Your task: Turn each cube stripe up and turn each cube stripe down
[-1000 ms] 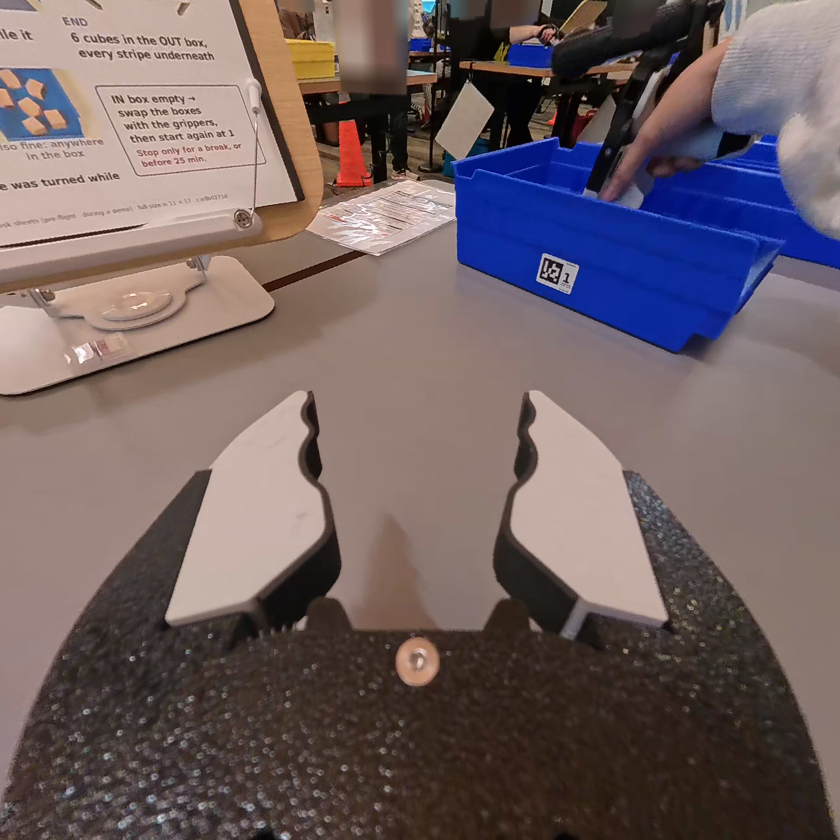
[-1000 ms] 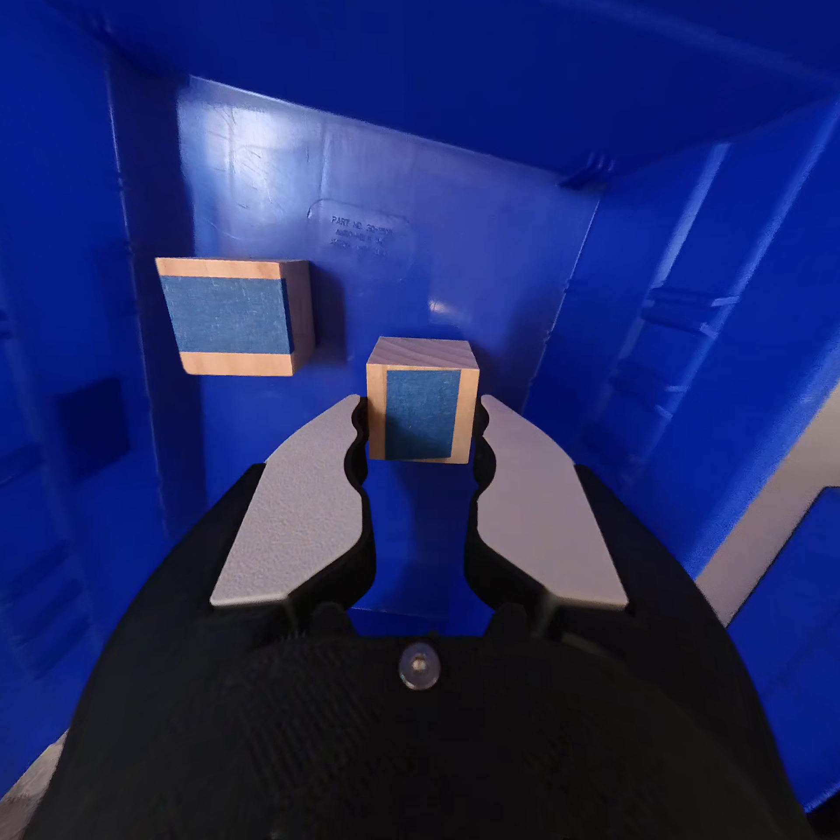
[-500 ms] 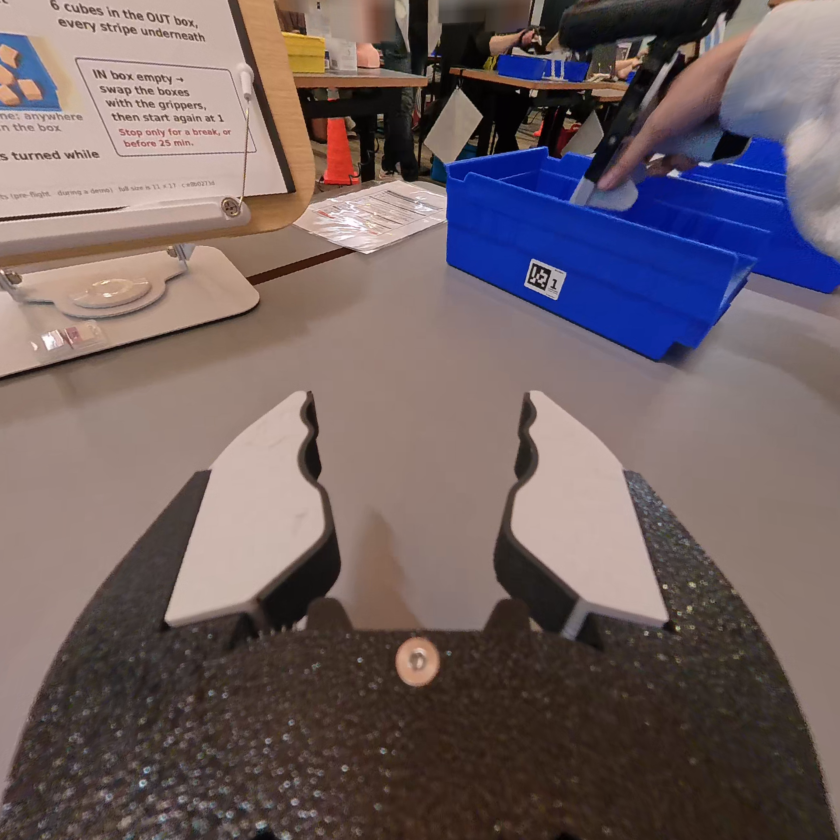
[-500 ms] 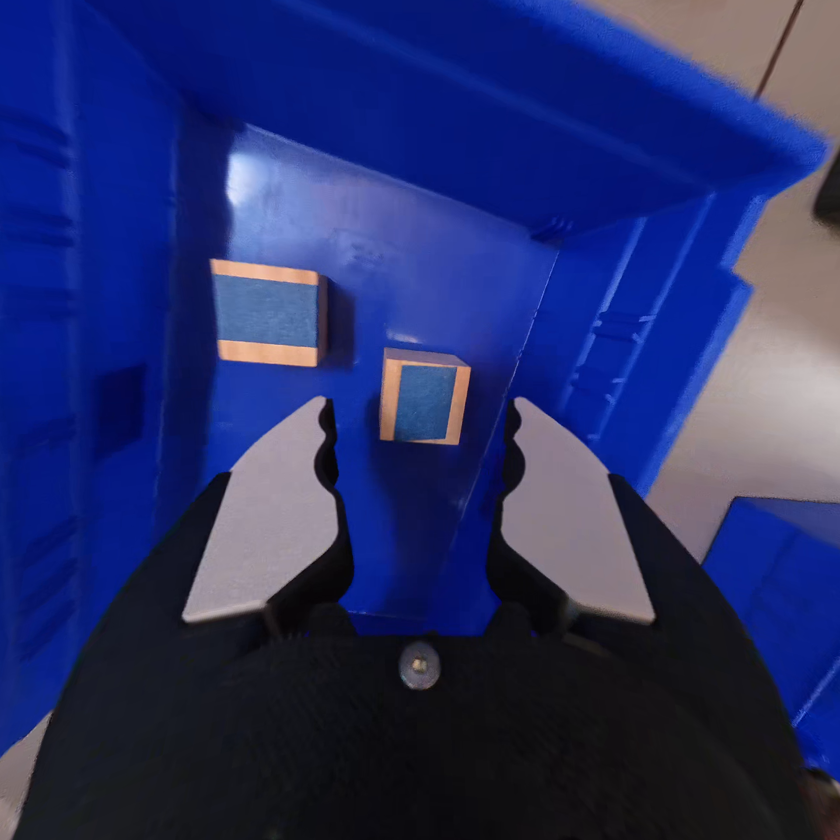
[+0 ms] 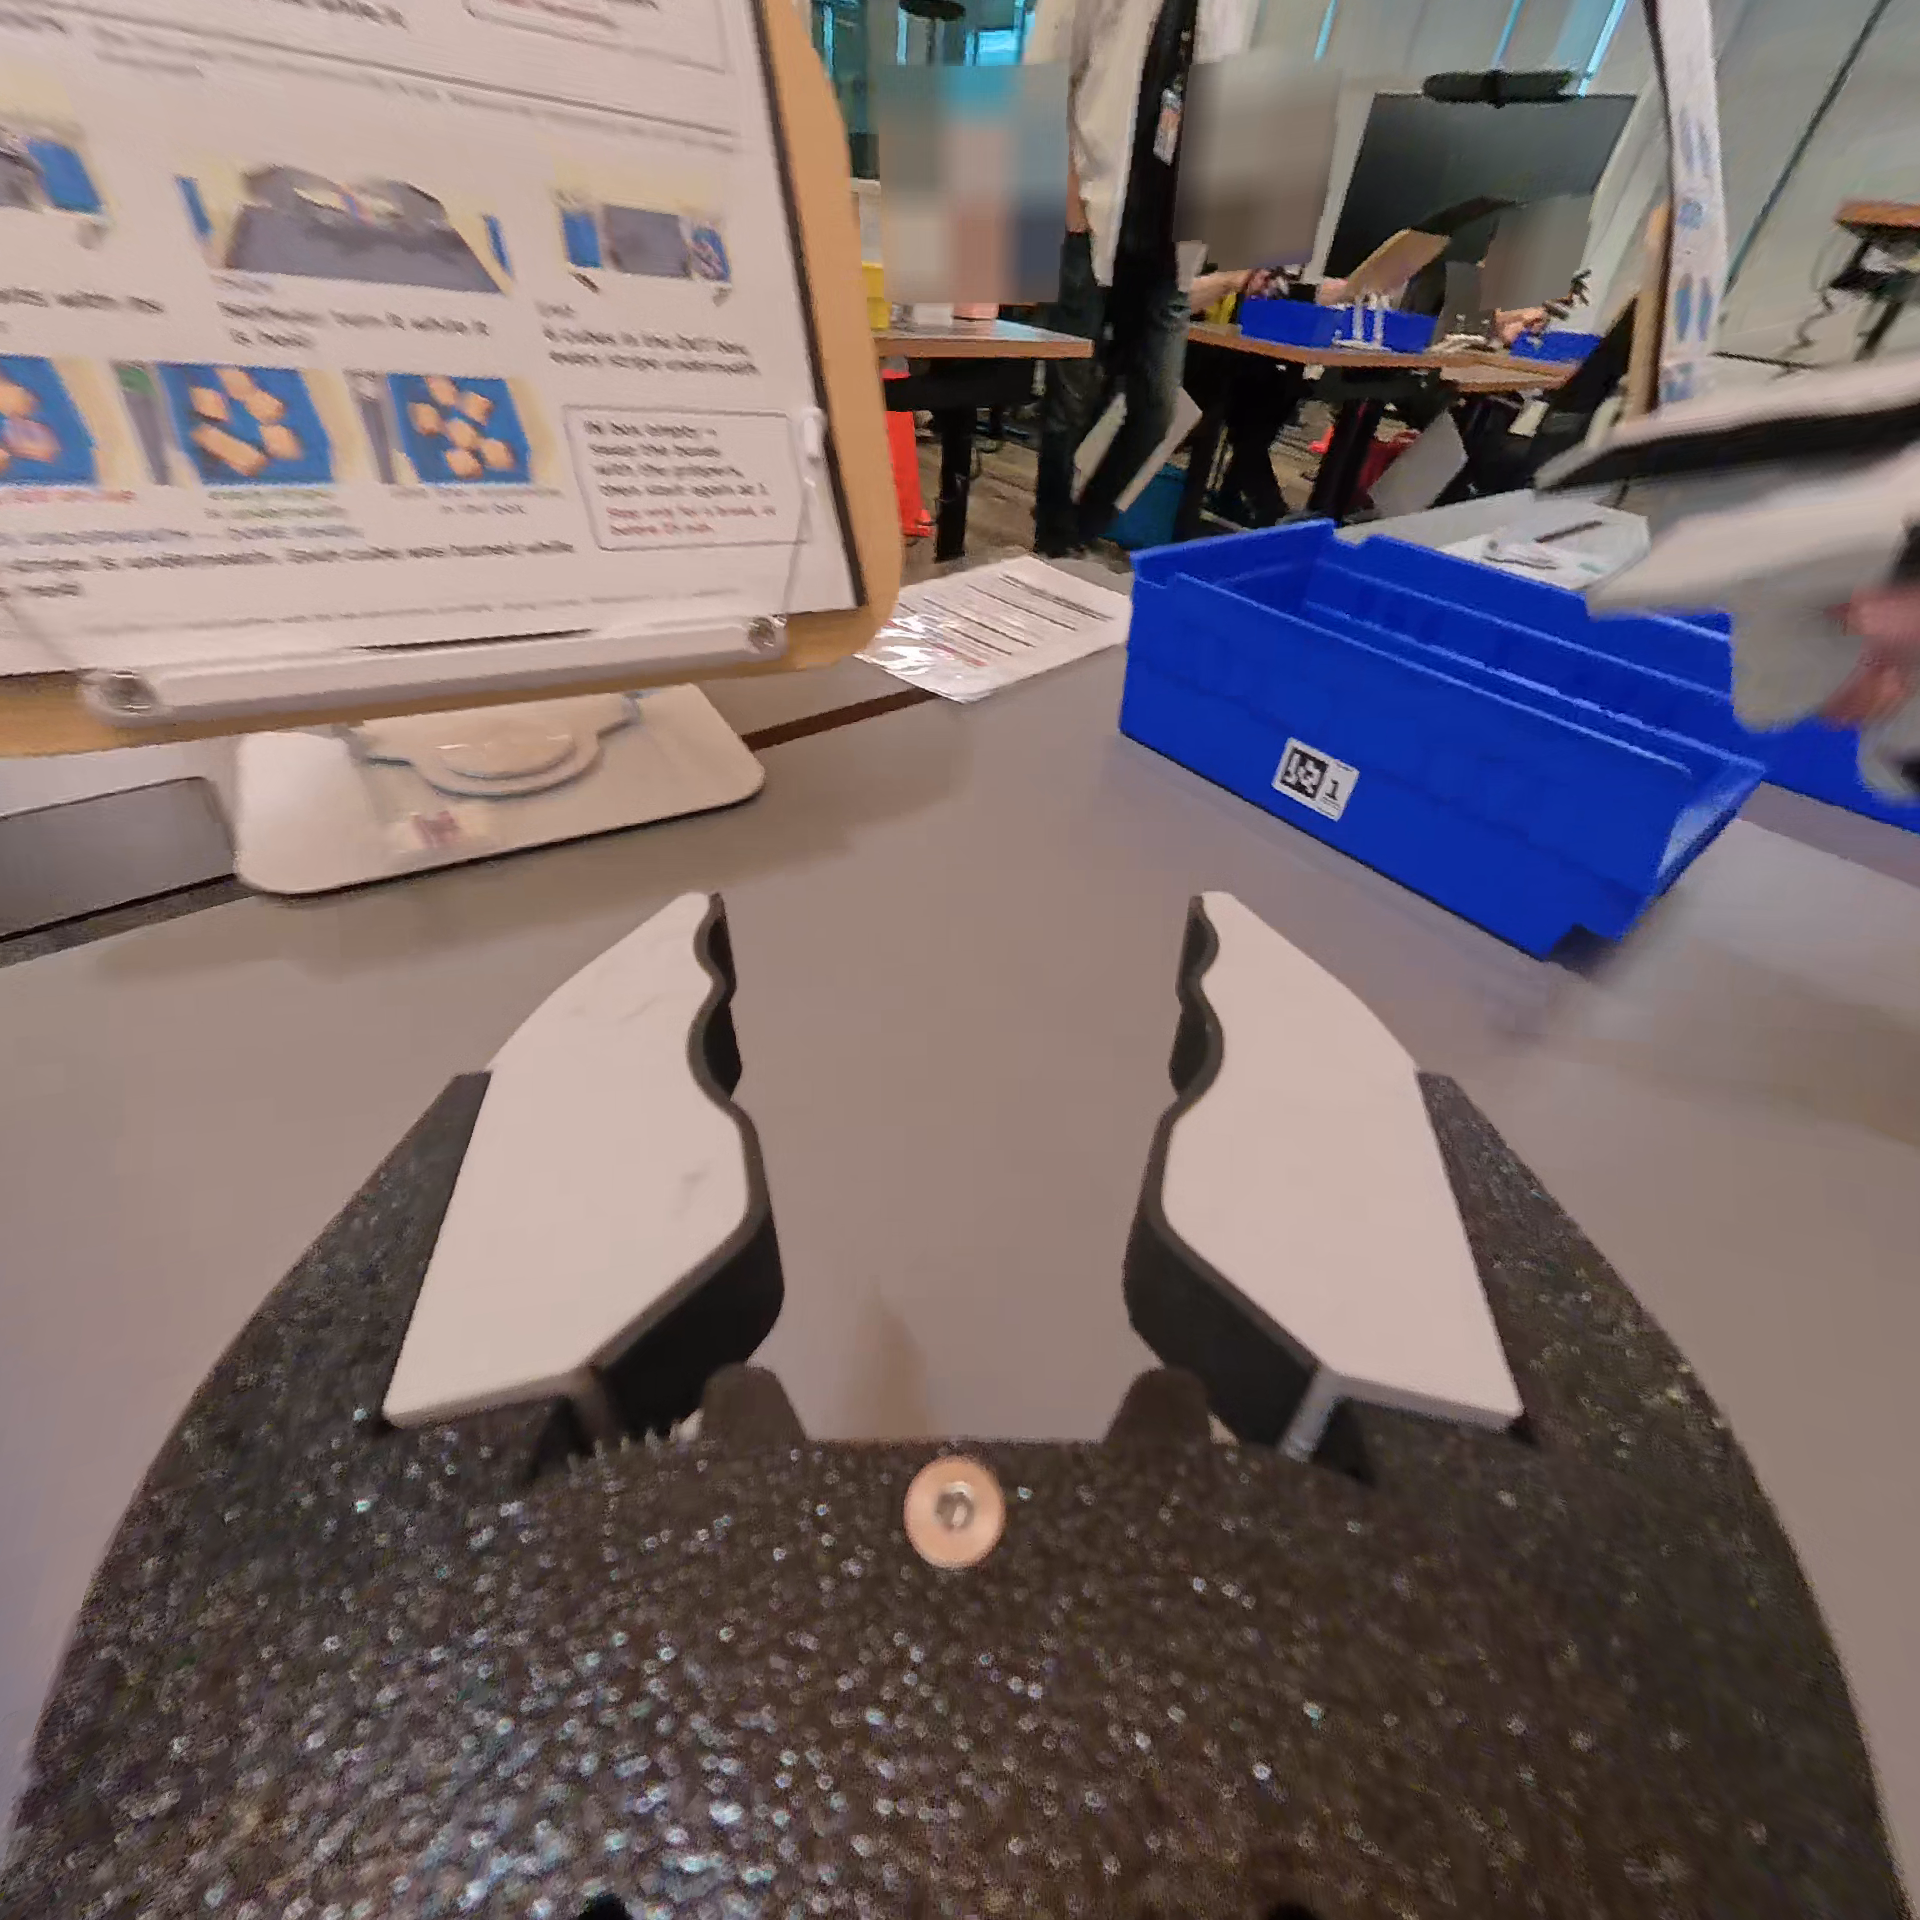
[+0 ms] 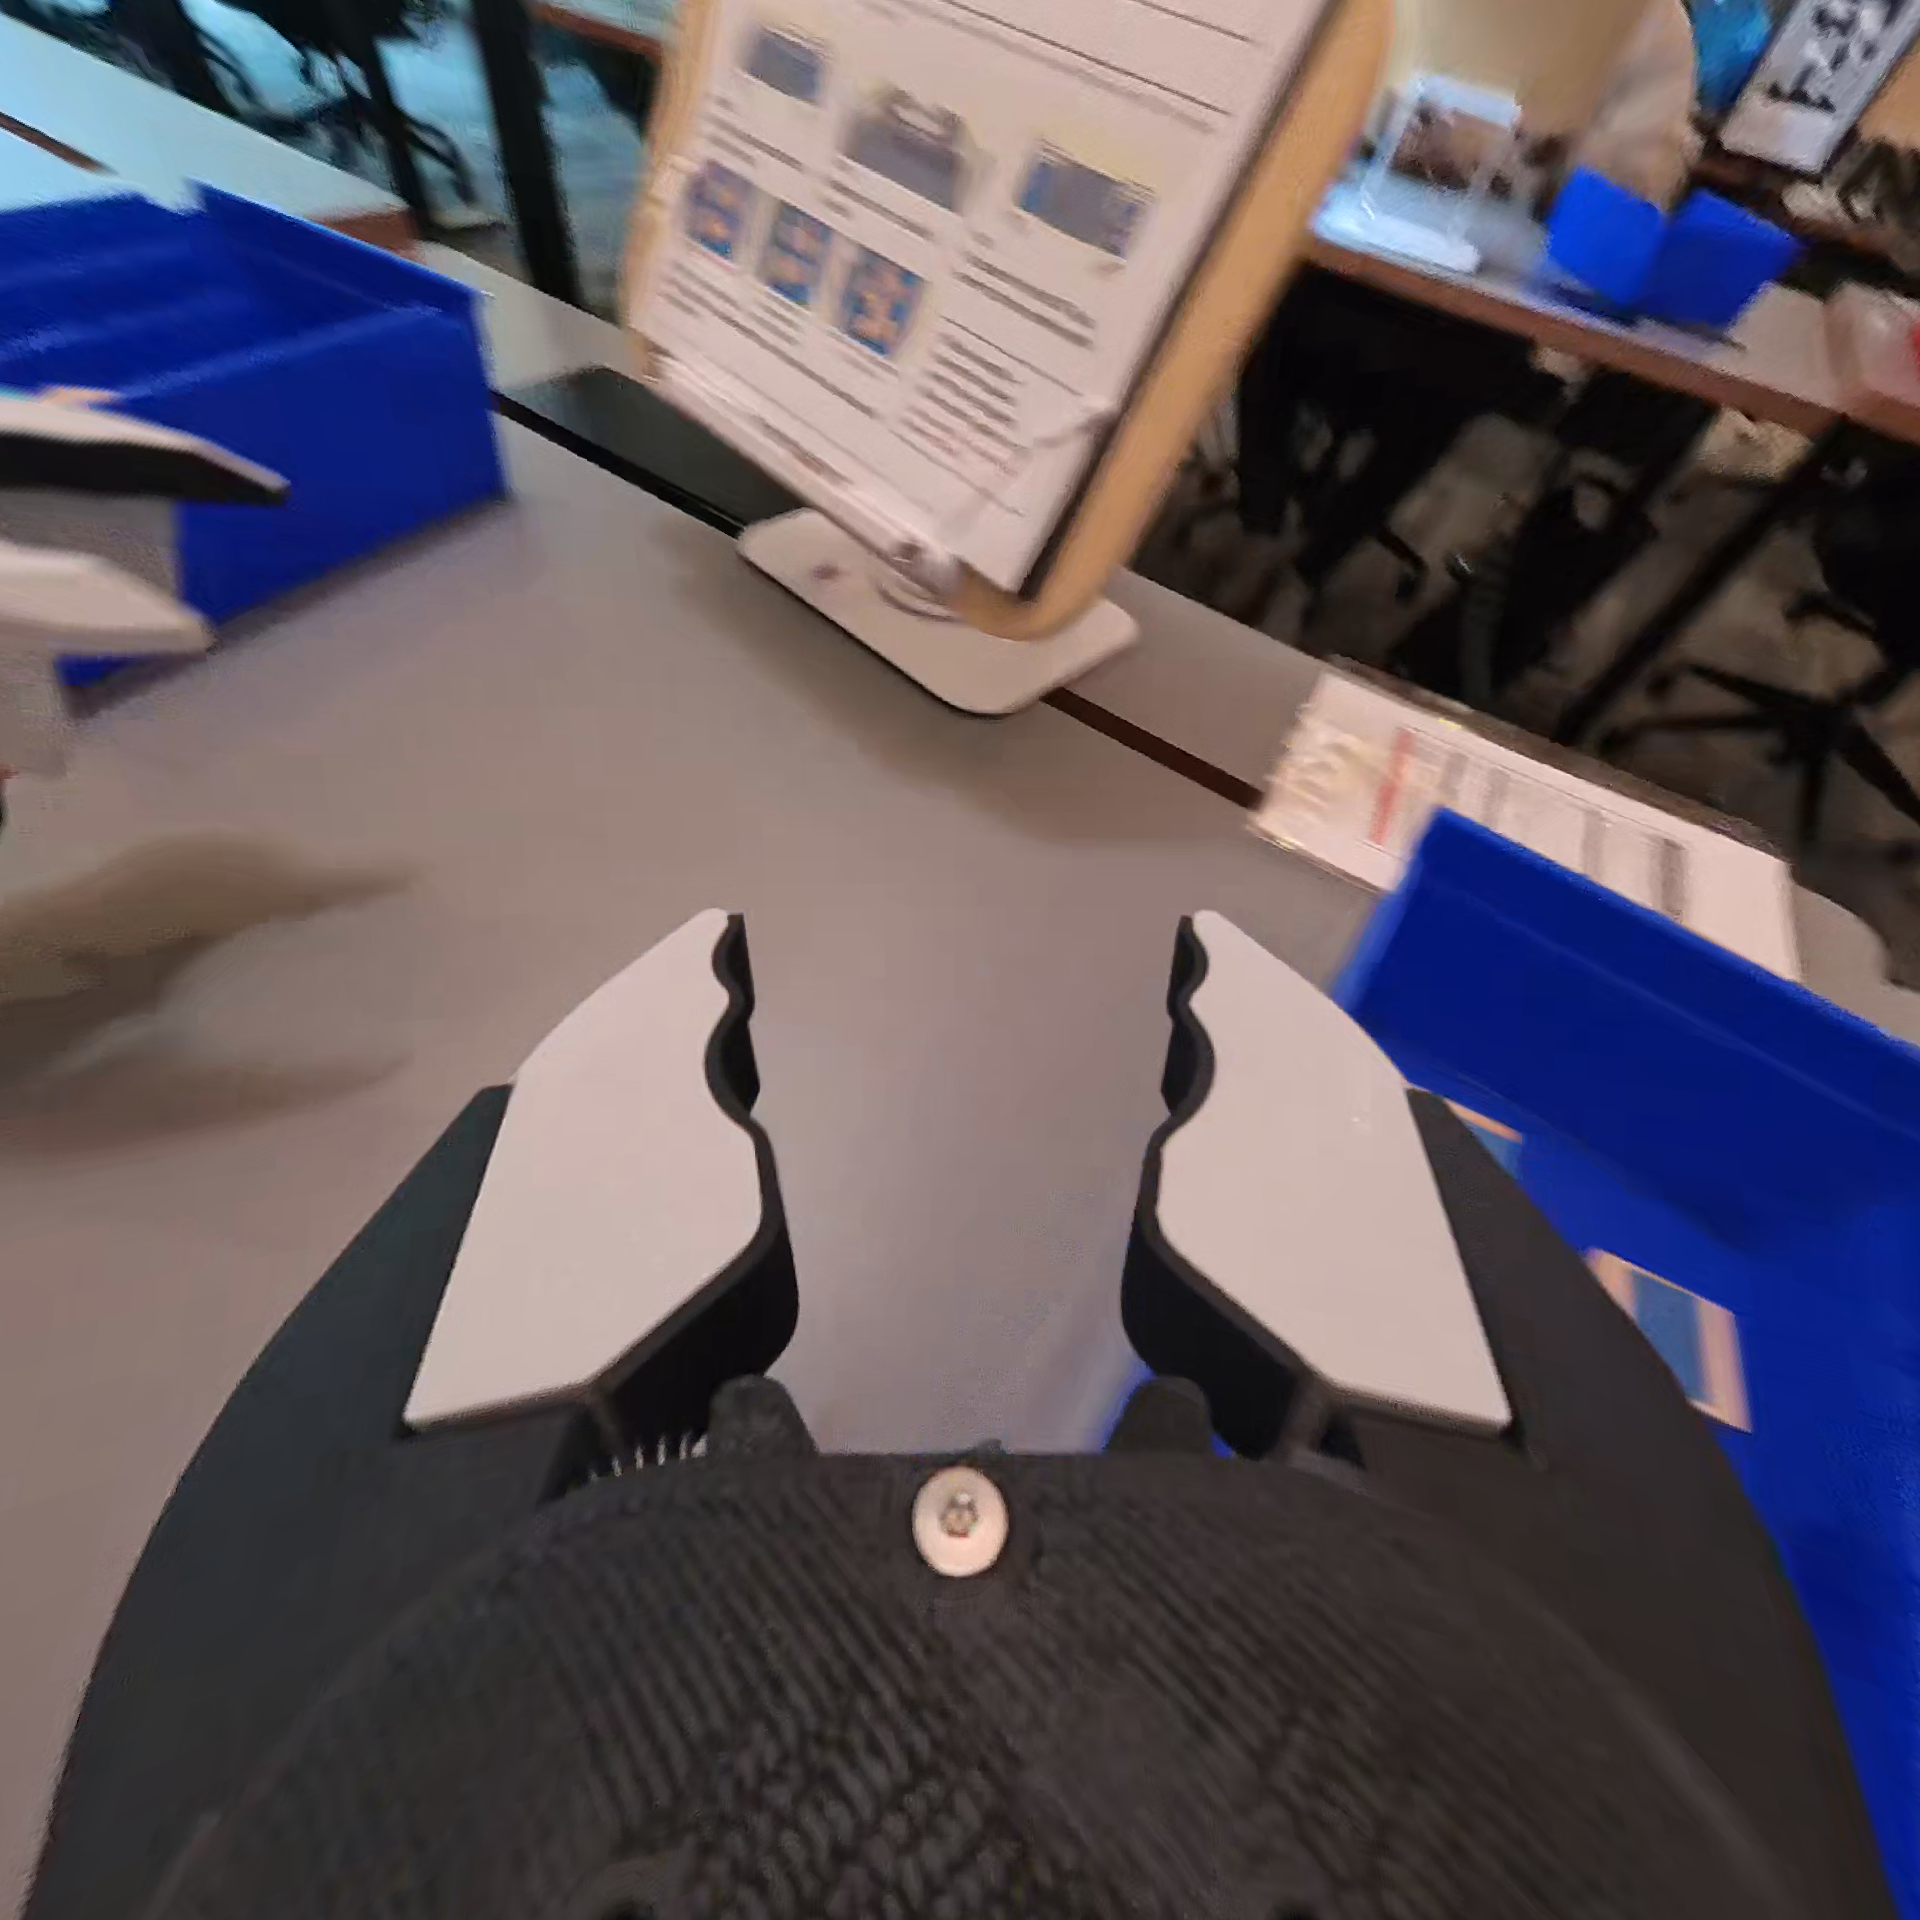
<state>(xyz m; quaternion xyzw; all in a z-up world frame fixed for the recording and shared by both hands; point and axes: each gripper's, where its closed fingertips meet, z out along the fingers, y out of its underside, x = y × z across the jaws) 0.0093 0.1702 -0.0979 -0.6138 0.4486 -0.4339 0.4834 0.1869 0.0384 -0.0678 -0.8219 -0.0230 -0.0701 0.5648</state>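
While both hover over the grey table, left claw apart, right claw apart, empty.

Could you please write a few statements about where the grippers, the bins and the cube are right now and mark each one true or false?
1. The left gripper is open with nothing between its fingers. True.
2. The right gripper is shut on a cube. False: it is open and empty, over the grey table.
3. A striped cube lies in the blue bin at the right of the right wrist view, blue stripe showing. True.
4. The instruction sheet stand sits inside a blue bin. False: it stands on the table, apart from the tagged blue bin.
5. The tagged blue bin is stacked on another bin. False: it rests on the table.
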